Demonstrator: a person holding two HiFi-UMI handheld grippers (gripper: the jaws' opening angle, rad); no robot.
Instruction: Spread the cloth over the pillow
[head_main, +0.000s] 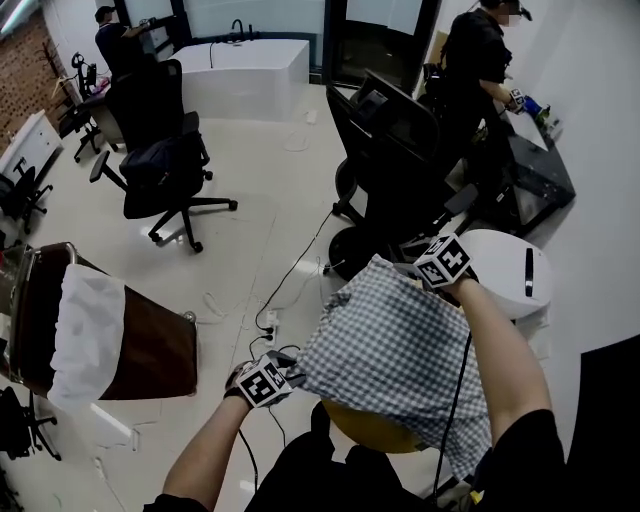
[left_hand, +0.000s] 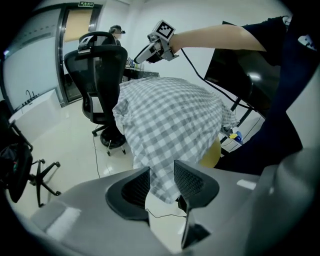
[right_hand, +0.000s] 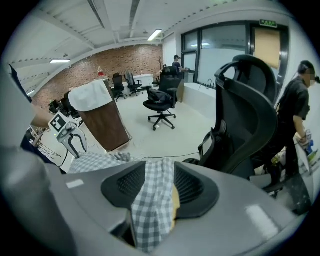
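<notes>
A grey-and-white checked cloth (head_main: 400, 350) hangs spread between my two grippers, above a yellow pillow (head_main: 375, 430) whose edge shows under it. My left gripper (head_main: 285, 372) grips the near left corner; in the left gripper view the corner (left_hand: 162, 185) fills the gap between its pads (left_hand: 192, 182). My right gripper (head_main: 420, 268) is shut on the far corner, and a bunched fold of cloth (right_hand: 152, 195) runs between its jaws with a yellow sliver beside it. The cloth (left_hand: 170, 120) bulges toward the right gripper (left_hand: 145, 52). Most of the pillow is hidden.
A black office chair (head_main: 390, 150) stands just beyond the cloth. A white round unit (head_main: 515, 270) sits to its right. At left is a brown stand draped in white (head_main: 110, 340). Cables (head_main: 290, 270) cross the floor. A person (head_main: 480, 60) stands at the far right.
</notes>
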